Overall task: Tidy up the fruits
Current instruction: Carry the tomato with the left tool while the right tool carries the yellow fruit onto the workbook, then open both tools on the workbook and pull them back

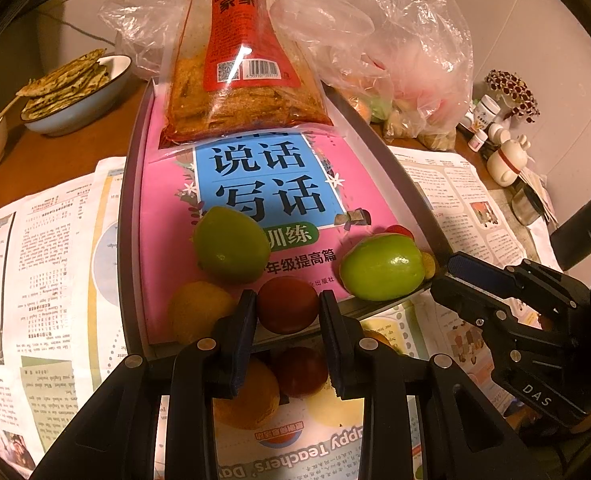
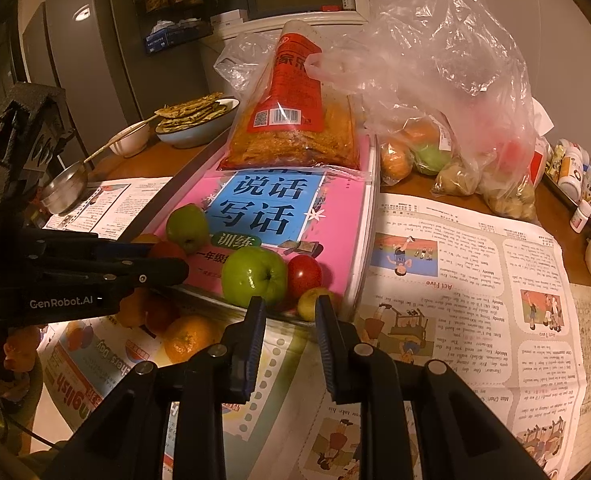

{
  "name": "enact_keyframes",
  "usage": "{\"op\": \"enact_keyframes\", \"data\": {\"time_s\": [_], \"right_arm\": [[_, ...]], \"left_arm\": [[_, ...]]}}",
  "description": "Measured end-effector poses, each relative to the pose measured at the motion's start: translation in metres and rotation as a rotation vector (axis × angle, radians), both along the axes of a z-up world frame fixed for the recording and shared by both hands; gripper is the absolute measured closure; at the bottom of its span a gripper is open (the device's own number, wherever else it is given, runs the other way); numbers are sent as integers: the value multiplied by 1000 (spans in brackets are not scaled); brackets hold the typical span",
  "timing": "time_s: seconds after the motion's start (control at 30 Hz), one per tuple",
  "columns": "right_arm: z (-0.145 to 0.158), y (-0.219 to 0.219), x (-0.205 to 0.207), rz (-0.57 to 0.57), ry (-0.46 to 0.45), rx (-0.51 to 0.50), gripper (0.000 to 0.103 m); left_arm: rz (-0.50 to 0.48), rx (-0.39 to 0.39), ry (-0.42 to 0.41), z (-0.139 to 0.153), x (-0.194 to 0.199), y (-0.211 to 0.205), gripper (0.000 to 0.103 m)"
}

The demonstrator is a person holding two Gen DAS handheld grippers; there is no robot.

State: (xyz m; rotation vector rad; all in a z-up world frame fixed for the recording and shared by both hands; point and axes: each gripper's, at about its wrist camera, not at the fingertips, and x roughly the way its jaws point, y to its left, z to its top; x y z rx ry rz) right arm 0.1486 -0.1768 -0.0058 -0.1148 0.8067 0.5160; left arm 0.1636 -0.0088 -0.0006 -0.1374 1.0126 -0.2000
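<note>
A pink book [image 1: 255, 184] lies on a grey tray [image 1: 131, 200]. On it sit two green apples [image 1: 231, 244] [image 1: 381, 268], a red tomato [image 1: 287, 304] and a yellow fruit [image 1: 197, 312]. My left gripper [image 1: 287, 300] has its jaws around the red tomato, pads at its sides. My right gripper [image 2: 289, 304] is open and empty, just in front of a green apple [image 2: 255, 276], a red tomato [image 2: 304, 272] and a small yellow fruit [image 2: 313, 300]. It also shows in the left wrist view [image 1: 451, 268]. More fruit, an orange [image 2: 187, 338] among it, lies on the newspaper below the tray.
A snack bag [image 1: 239, 64] leans on the book's far end. Plastic bags with fruit [image 2: 435, 148] stand behind on the right. A bowl of flatbread [image 1: 75, 92] and a ladle [image 2: 65, 192] are at the left. Bottles and a figurine [image 1: 507, 156] are at the right. Newspaper [image 2: 475, 280] covers the table.
</note>
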Motion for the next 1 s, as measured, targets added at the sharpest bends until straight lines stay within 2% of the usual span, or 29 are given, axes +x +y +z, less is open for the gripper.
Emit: {"op": "enact_keyframes", "data": {"time_s": [0.47, 0.7, 0.87, 1.0], "right_arm": [[0, -2, -2, -11, 0, -3, 62], [0, -5, -3, -25, 2, -3, 61], [2, -5, -5, -33, -3, -3, 55], [3, -6, -7, -37, -6, -3, 54]], "left_arm": [[13, 0, 4, -1, -2, 2, 68], [9, -3, -1, 3, -6, 2, 59], [5, -1, 0, 4, -8, 1, 56], [4, -1, -8, 7, -11, 1, 53]]}}
